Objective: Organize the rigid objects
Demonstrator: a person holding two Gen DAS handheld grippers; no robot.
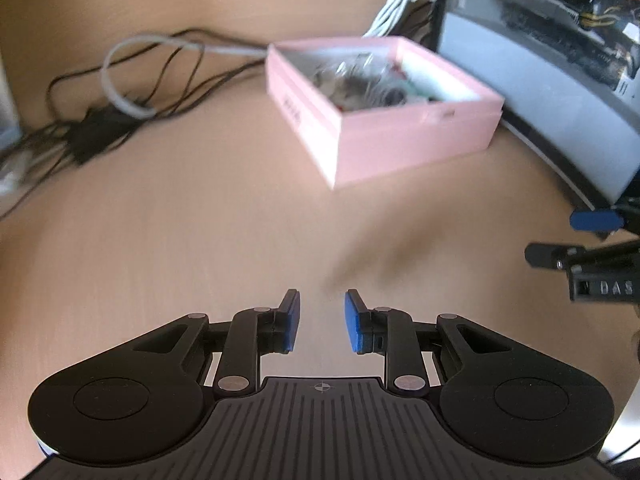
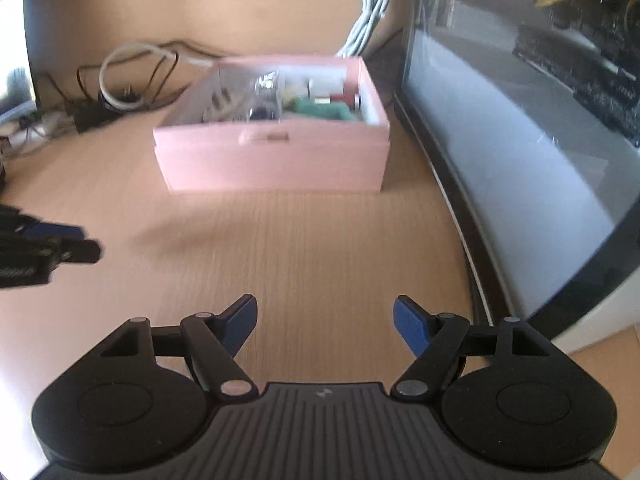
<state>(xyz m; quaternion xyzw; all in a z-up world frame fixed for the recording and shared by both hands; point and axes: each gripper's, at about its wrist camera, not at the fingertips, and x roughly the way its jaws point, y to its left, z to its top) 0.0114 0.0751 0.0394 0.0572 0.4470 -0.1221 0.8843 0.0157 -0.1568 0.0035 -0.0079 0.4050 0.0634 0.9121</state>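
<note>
An open pink rectangular cardboard box (image 2: pixel 272 160) is seen resting on a light wooden tabletop (image 2: pixel 320 248), ahead of both grippers and just beside a dark-framed glass-sided computer case (image 2: pixel 520 152) on its right. The box is filled with small mixed items (image 2: pixel 280 100), among them something green and some clear, shiny pieces; they are too blurred to be named. In the left wrist view the same box (image 1: pixel 400 148) is seen at an angle, towards the upper right.

The left gripper (image 1: pixel 322 320) is held over bare wood with its blue-padded jaws set narrowly apart and nothing between them. The right gripper (image 2: pixel 324 324) is held with its jaws wide apart, also empty, above the tabletop in front of the box.

Behind the box, a bundle of white cable (image 2: pixel 370 4) and a tangle of black and grey cables (image 1: pixel 132 80) are seen lying on the tabletop.
</note>
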